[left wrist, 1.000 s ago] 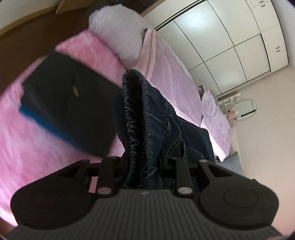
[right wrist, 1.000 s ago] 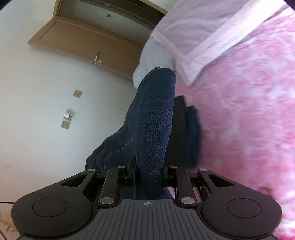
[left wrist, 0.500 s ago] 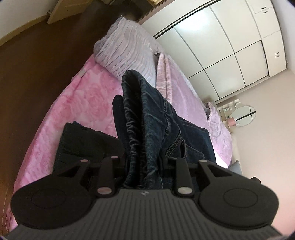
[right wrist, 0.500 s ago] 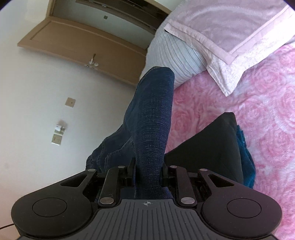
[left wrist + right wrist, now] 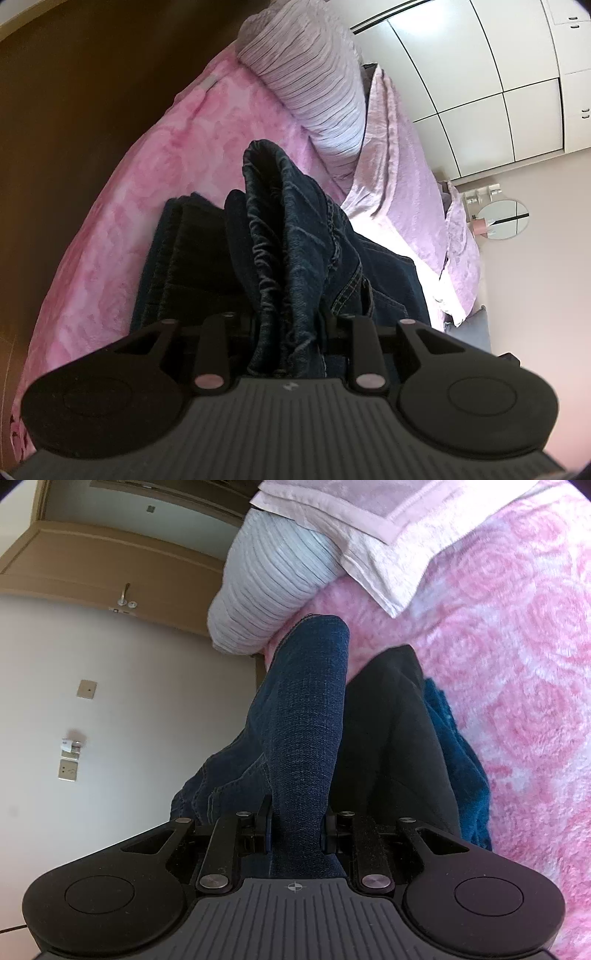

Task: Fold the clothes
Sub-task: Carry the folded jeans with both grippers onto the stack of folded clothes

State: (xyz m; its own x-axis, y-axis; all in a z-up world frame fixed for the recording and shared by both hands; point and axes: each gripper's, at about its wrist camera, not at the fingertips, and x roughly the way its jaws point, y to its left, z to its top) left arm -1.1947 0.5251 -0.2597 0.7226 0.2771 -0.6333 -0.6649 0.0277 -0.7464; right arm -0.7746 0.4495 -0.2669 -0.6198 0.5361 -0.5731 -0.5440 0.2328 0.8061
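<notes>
Dark blue jeans point(image 5: 295, 236), bunched and creased, gathered waistband clenched in your left tongs point(image 5: 286, 325), a smooth denim fold gripped in your right tongs point(image 5: 297, 823), folded dark clothes point(image 5: 391, 746) just beyond both tongs on the pink bed point(image 5: 524, 635)

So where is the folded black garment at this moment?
The folded black garment lies on the pink bedspread, right of the jeans in the right wrist view, below the striped pillow.
</notes>
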